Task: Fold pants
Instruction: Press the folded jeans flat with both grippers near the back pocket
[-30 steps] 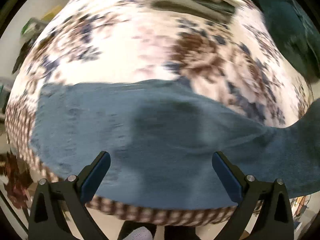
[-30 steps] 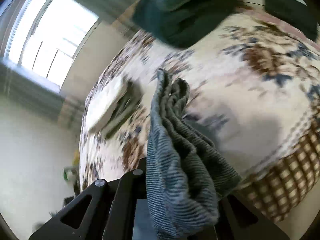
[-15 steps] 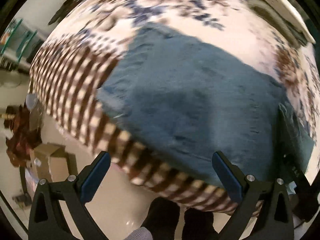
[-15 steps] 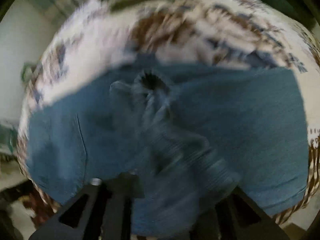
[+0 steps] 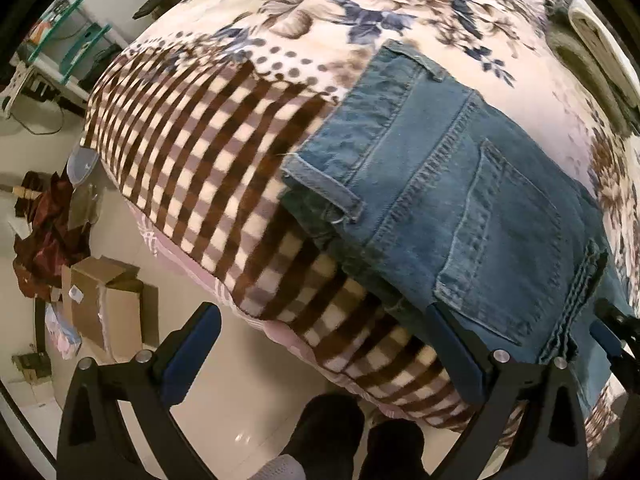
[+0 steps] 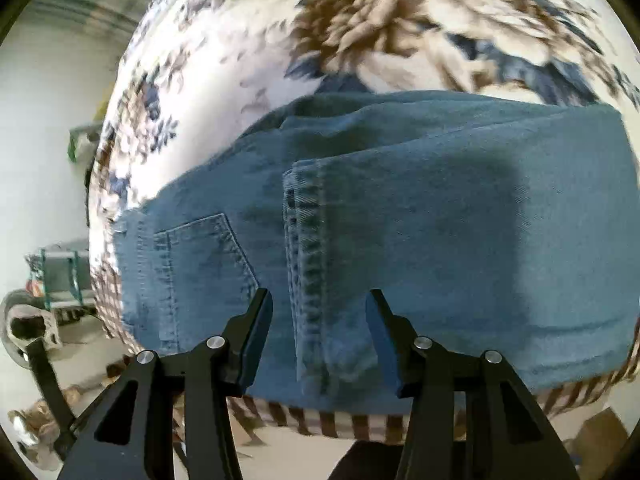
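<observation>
Blue denim pants (image 5: 460, 200) lie folded on the bed near its front edge, back pocket and waistband up. In the right wrist view the pants (image 6: 420, 220) show a leg hem (image 6: 308, 240) laid over the pocket part. My left gripper (image 5: 324, 344) is open and empty, over the bed edge left of the pants; its right finger is by the waistband corner. My right gripper (image 6: 318, 332) is open, its jaws on either side of the leg hem, not closed on it. Part of the right gripper shows at the right edge of the left wrist view (image 5: 612, 332).
The bed has a floral blanket (image 5: 360, 20) with a brown checked border (image 5: 200, 140) hanging over the front edge. Folded light fabric (image 5: 600, 48) lies at the far right. Cardboard boxes (image 5: 104, 308) and dark red cloth (image 5: 52, 232) are on the floor at left. Feet show below.
The right gripper carried the bunched pant leg leftward, laid it over the rest of the pants and opened. The left gripper swung left toward the bed's edge, staying open.
</observation>
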`<act>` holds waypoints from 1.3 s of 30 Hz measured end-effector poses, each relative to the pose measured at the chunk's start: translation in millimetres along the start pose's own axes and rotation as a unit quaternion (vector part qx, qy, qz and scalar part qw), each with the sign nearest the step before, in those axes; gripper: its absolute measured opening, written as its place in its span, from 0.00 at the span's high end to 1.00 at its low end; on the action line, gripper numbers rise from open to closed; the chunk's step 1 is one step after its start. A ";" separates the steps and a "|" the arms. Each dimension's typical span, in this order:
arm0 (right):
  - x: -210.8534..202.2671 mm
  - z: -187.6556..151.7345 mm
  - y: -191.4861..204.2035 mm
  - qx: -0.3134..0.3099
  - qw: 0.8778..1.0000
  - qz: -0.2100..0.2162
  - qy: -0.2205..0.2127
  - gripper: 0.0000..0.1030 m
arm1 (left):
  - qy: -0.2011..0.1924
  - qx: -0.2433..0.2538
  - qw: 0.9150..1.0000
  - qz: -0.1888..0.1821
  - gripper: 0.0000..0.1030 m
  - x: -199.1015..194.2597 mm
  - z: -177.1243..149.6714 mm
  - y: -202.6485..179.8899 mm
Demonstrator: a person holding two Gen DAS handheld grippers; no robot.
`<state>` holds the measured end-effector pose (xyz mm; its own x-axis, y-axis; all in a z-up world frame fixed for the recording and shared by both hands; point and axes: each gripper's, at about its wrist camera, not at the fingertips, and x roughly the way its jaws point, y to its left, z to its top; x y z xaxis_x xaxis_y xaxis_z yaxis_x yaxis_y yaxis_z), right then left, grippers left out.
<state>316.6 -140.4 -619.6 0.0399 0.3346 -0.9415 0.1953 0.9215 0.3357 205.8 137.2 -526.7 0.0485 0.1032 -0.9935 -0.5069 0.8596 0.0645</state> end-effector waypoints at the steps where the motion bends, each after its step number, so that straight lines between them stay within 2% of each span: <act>1: 8.8 3.1 7.2 -0.008 1.000 -0.016 0.010 0.50 | -0.002 -0.005 1.000 0.002 0.00 1.0 0.3 2.0; 3: 34.5 6.1 17.6 -0.022 0.996 -0.074 0.040 0.49 | -0.004 -0.011 1.000 0.004 0.00 3.1 0.6 5.7; 6: 47.6 4.9 23.8 -0.008 0.992 -0.123 0.030 0.51 | -0.008 -0.018 1.000 0.008 0.00 4.1 -0.6 9.8; 7: 47.5 4.0 22.7 0.002 0.992 -0.127 0.024 0.54 | -0.008 -0.019 1.000 0.009 0.00 4.1 -1.4 11.3; 8: 47.5 3.2 22.4 0.004 0.991 -0.133 0.020 0.65 | -0.009 -0.021 1.000 0.009 0.00 3.4 -2.4 13.0; 9: 46.0 2.2 21.7 0.009 0.990 -0.141 0.017 0.72 | -0.011 -0.023 1.000 0.008 0.00 2.6 -3.1 14.9; 10: 43.4 1.8 20.9 0.016 0.990 -0.142 0.014 0.78 | -0.012 -0.024 1.000 0.008 0.00 2.1 -3.8 16.5; 11: 38.7 1.1 19.5 0.025 0.990 -0.136 0.013 0.80 | -0.012 -0.025 1.000 0.007 0.00 1.8 -4.4 17.6; 18: 28.3 -10.8 31.6 -0.033 0.990 -0.133 0.023 0.81 | -0.013 -0.039 0.999 0.002 0.00 4.7 -4.0 24.8; 21: 40.8 -6.2 30.4 -0.052 0.989 -0.136 0.039 0.80 | -0.014 -0.048 0.999 -0.006 0.00 6.9 -0.5 26.5; 23: 41.7 -0.5 23.7 -0.039 0.992 -0.110 0.051 0.70 | -0.012 -0.065 0.997 -0.027 0.00 9.4 3.3 30.2; 24: 39.6 2.3 18.2 -0.031 0.994 -0.087 0.057 0.66 | -0.009 -0.087 0.995 -0.057 0.00 13.3 6.8 35.3; 26: 30.8 5.1 3.1 -0.010 0.997 -0.030 0.066 0.50 | -0.003 -0.129 0.986 -0.103 0.00 23.4 11.7 45.3; 27: 23.9 4.9 -5.4 -0.001 0.998 -0.010 0.061 0.49 | 0.003 -0.155 0.979 -0.134 0.00 31.4 14.2 51.1; 28: 15.7 3.3 -14.4 0.004 0.999 -0.002 0.050 0.45 | 0.011 -0.186 0.967 -0.173 0.00 42.8 17.0 57.5; 30: 0.6 0.8 -32.7 0.006 1.000 -0.006 0.028 0.42 | 0.021 -0.233 0.947 -0.218 0.00 63.3 21.7 65.4; 31: -3.5 -0.1 -40.1 0.007 1.000 -0.013 0.023 0.42 | 0.018 -0.247 0.941 -0.229 0.00 69.3 23.3 67.1; 33: -8.8 -5.2 -50.0 0.014 0.999 -0.025 0.024 0.42 | -0.002 -0.264 0.934 -0.240 0.07 78.6 29.4 68.2; 34: -8.1 -8.5 -55.3 0.021 0.999 -0.034 0.027 0.42 | -0.011 -0.267 0.933 -0.241 0.15 79.6 31.5 66.8; 35: -7.7 -15.1 -64.3 0.030 0.998 -0.037 0.028 0.42 | -0.024 -0.269 0.933 -0.240 0.49 79.2 33.2 66.2; 39: -10.2 -25.3 -86.8 0.042 0.998 -0.052 0.022 0.42 | -0.071 -0.272 0.924 -0.259 0.63 68.3 28.5 66.3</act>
<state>274.5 -218.8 -638.4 -0.0277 0.2488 -0.9682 0.2767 0.9326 0.2317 200.1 215.5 -587.6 0.4990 -0.1542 -0.8528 -0.7395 0.4372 -0.5118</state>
